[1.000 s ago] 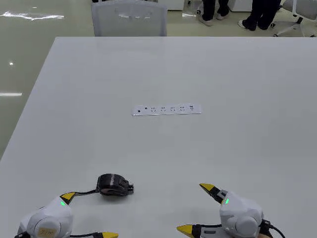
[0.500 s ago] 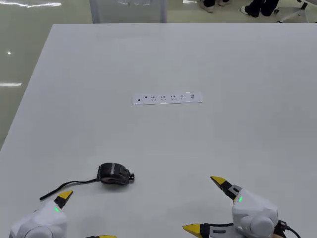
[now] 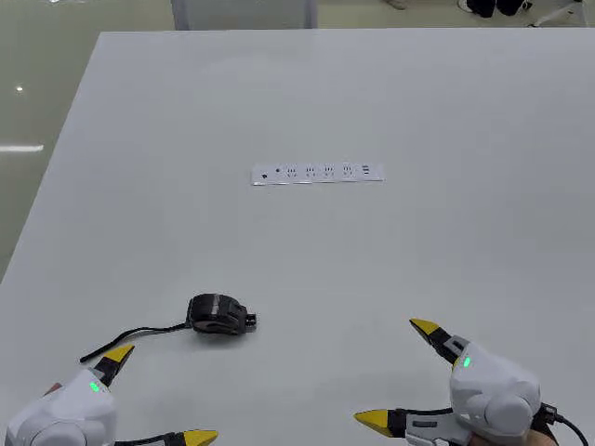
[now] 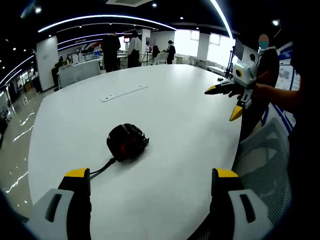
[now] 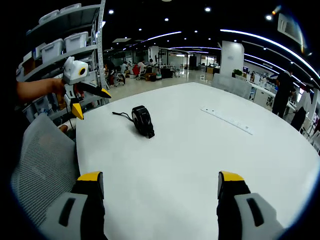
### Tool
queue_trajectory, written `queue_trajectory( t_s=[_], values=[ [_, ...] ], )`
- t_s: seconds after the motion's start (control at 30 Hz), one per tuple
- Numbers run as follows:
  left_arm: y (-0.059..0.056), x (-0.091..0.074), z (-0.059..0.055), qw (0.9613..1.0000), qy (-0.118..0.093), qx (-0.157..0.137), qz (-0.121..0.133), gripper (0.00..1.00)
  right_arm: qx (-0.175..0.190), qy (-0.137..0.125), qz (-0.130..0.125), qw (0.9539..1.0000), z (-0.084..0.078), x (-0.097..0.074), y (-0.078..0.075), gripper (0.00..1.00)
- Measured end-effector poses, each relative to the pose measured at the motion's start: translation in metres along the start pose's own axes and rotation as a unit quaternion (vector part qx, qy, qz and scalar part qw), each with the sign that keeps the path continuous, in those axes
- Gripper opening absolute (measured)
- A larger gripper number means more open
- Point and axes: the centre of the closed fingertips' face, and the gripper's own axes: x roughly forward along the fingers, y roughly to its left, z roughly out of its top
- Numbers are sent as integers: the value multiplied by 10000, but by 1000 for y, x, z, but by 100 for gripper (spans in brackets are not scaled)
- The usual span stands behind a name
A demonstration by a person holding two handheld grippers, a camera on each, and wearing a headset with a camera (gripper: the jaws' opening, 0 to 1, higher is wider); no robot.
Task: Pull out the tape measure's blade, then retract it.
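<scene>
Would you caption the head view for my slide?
Open left tongs and right tongs hover before the tape measure on a white table.

We work with two matching handheld tools: the left gripper at seven o'clock in the head view and the right gripper at five o'clock. Both have rounded white housings, black jaws capped in yellow and a small green light. A black cable leaves the right one's rear.

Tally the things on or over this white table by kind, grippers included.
black round tape measure: 1
white flat power strip: 1
white yellow-tipped grippers: 2, left gripper and right gripper, both open
Total: 4
</scene>
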Motion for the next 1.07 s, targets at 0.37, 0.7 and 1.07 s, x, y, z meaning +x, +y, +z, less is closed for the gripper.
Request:
queue_trajectory(
  t_s=[0.37,0.7,1.07],
  values=[
    [2,-2,0,10000,8,-41,18,99,61,-87,0,9999,7,-1,-1,98],
    [1,-3,6,10000,-33,18,21,99,29,-131,-40,9999,10,-3,-3,97],
    [2,-4,6,10000,-44,44,19,99,30,-113,-24,9999,10,-3,-3,97]
  ],
)
